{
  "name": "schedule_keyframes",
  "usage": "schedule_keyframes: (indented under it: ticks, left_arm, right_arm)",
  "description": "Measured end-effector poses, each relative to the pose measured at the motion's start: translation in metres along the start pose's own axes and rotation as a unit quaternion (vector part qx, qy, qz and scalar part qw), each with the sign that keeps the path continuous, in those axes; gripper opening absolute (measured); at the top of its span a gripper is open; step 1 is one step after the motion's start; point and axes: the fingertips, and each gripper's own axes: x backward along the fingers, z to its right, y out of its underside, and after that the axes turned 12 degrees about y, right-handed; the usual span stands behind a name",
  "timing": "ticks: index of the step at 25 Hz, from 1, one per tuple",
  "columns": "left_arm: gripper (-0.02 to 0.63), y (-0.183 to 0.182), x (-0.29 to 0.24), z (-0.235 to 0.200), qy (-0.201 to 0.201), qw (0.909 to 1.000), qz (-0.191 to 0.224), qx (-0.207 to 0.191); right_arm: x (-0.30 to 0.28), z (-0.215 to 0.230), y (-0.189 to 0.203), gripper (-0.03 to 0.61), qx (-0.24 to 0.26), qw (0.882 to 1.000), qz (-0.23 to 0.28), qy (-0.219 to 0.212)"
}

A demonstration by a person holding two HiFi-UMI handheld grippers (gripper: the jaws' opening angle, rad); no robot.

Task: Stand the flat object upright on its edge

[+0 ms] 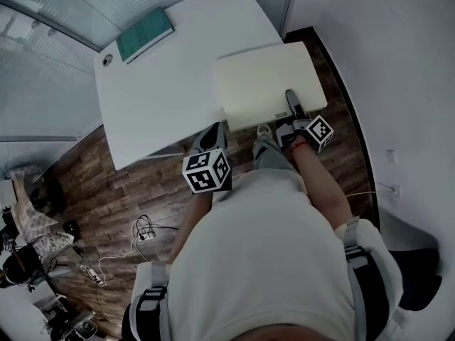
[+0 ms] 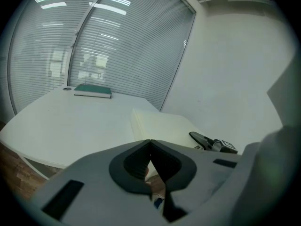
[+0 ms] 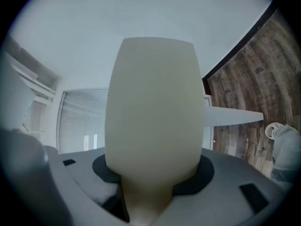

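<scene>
Right tool: my right tool [image 1: 293, 99] is clamped on the near edge of the cream flat rectangular board [image 1: 266, 84], one jaw above it and one below.
Board: it lies flat on the white tabletop [image 1: 163, 84] and stretches away ahead of that tool. Its near edge seems to overhang toward me, and it is not yet tipped up.
Left tool: my left tool [image 2: 150, 145] is clenched on nothing, off to the left of the right one and short of the board.
Slip risk: I hold one edge only, toward its right corner, so the board may twist in the pads as I lift.
Slide risk: the far edge may skate over the smooth tabletop instead of pivoting.
Topple risk: upright on a thin edge, it may fall, even onto the brown wood floor [image 1: 106, 190], unless my left tool steadies it.
</scene>
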Motion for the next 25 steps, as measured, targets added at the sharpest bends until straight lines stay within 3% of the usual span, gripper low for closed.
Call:
schedule_keyframes:
  ticks: [25]
  left_arm:
    - [0.020, 0.004, 0.016, 0.002, 0.004, 1.0000, 0.007, -0.001]
  right_arm:
    - [0.006, -0.023, -0.006, 0.258, 0.020, 0.999, 0.010, 0.024]
